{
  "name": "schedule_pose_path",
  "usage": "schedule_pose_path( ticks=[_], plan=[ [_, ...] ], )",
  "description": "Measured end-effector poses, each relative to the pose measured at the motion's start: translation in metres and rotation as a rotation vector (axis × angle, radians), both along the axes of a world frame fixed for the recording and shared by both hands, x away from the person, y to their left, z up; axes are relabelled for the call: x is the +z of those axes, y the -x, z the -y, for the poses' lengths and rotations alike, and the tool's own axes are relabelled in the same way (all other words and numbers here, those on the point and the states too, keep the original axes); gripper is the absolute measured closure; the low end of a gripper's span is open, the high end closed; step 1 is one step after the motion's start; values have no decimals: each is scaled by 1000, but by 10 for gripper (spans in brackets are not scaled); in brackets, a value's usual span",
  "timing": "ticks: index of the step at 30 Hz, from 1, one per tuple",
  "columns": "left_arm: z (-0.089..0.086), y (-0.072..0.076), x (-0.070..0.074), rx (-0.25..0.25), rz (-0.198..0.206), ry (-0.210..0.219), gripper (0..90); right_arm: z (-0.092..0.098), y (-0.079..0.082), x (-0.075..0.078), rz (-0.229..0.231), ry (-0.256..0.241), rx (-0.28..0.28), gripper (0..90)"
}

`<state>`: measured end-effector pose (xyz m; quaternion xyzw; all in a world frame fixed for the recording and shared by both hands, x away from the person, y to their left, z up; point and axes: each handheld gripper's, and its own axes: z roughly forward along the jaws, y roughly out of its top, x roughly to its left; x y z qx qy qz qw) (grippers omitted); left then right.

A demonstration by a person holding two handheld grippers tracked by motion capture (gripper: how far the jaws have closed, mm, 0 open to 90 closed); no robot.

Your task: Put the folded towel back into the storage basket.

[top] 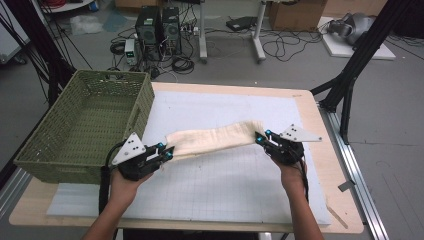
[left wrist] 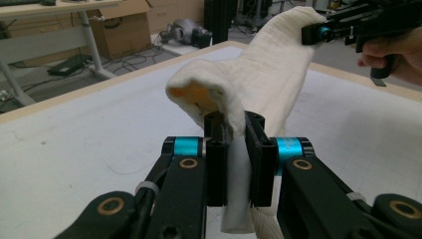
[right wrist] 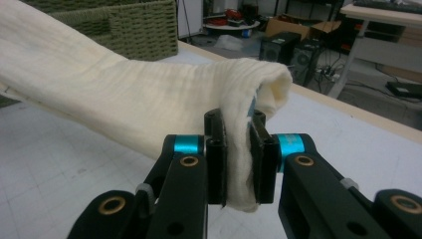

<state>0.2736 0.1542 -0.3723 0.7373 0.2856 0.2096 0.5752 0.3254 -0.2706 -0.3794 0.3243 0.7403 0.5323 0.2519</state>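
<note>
Two tongs, left tongs [top: 169,152] and right tongs [top: 261,138], each clamped on the cream cloth [top: 215,138], its pinched ends hidden.

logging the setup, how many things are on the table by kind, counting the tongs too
cream cloth: 1, stretched between both tongs
green woven basket: 1
tongs: 2, left tongs and right tongs, each shut on an end of the cloth
total: 4

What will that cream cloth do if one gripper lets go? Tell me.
The cream cloth is probably floppy: it sags between the left gripper and right gripper. It likely weighs little, hanging from two thin pinches. Released, that end would probably drop onto the white mat.
</note>
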Motion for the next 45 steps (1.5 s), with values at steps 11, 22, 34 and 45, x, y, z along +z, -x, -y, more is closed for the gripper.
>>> schedule_pose_path(
  ticks=[11, 22, 34, 45],
  plan=[
    [-24, 18, 17, 43, 53, 23, 810, -28, -20, 20, 35, 9, 43, 804],
    [-50, 37, 29, 116, 96, 46, 811, -78, -55, 57, 69, 41, 104, 804],
    [-77, 47, 39, 190, 130, 83, 813, -134, -85, 83, 94, 62, 148, 805],
    [-98, 54, 41, 259, 140, 83, 812, -171, -99, 97, 104, 70, 179, 804]
  ],
)
